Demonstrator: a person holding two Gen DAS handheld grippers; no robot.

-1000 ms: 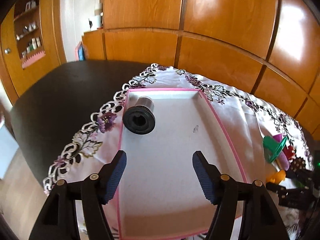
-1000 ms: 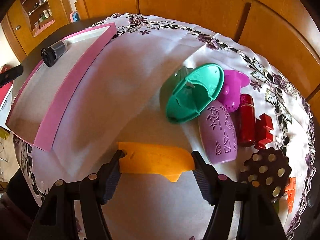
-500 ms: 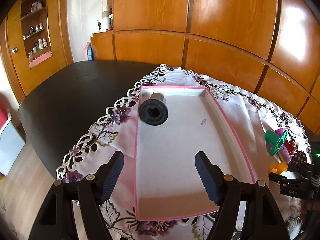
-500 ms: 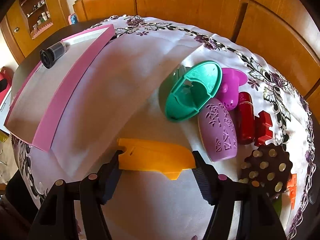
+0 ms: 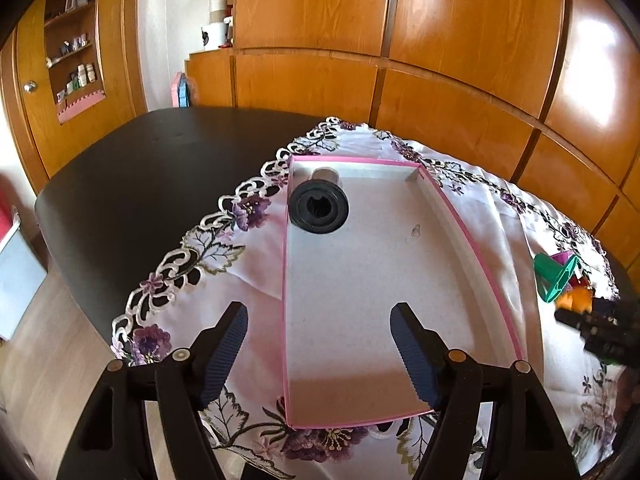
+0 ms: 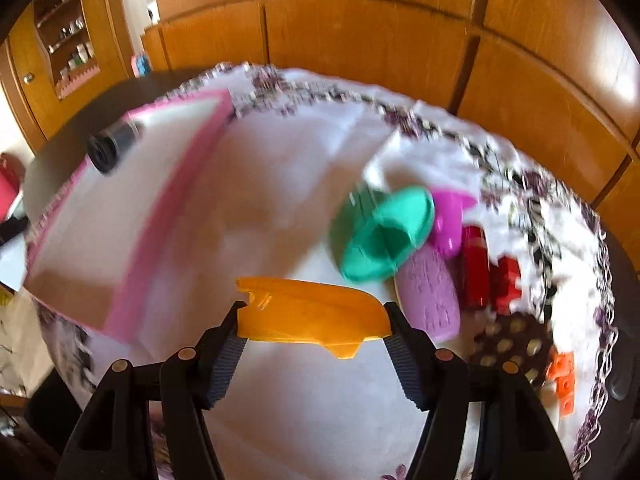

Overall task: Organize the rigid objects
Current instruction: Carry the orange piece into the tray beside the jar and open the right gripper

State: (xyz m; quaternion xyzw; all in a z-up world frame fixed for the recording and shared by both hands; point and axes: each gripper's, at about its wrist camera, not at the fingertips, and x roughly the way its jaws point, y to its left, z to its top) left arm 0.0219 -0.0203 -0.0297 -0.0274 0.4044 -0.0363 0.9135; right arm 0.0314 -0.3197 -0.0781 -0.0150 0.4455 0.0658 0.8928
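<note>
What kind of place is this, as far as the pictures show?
Most likely a room in a home, perhaps a dining room. A dark table bears an embroidered floral tablecloth, wooden cabinet panelling fills the wall behind it, and a shelf niche holds small household items.

Glossy wood panelling (image 5: pixel 460 40) behind a dark table (image 5: pixel 132 184); shelved cabinet (image 5: pixel 76 56) at left; pale wooden floor (image 5: pixel 36 360).

No lettering, label, brand or number can be read anywhere in either view.
</note>
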